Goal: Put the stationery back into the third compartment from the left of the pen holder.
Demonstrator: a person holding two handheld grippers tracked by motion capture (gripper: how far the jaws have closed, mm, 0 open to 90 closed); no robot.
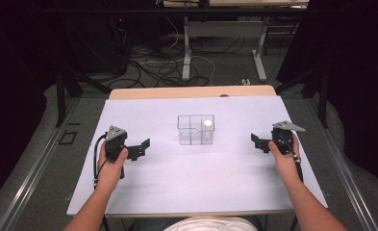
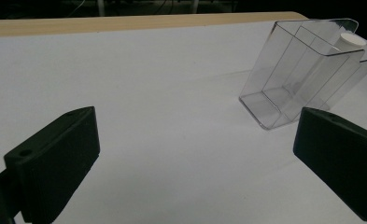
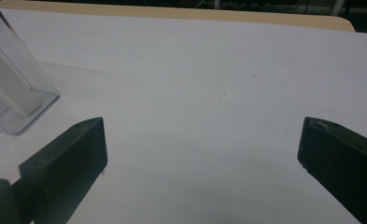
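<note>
While the clear divided container (image 1: 195, 129) sits mid-table with a white cylinder (image 1: 207, 126) in its right compartment, left gripper (image 1: 139, 149) and right gripper (image 1: 259, 143) flank it, jaws wide apart, holding nothing. Looks pre-approach; next: close in on it.

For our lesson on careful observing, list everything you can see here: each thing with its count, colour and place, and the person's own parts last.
Table: one, white top with a wooden far edge, centre.
Box: one, clear, divided into compartments, middle of the table.
Tube: one, white, upright in the box's right compartment.
Desk legs: grey, on the floor beyond the table.
Cables: several, black and white, on the floor beyond.
Left gripper: one, black, open, left of the box.
Right gripper: one, black, open, right of the box.
Hands: two, each holding a gripper.
</note>
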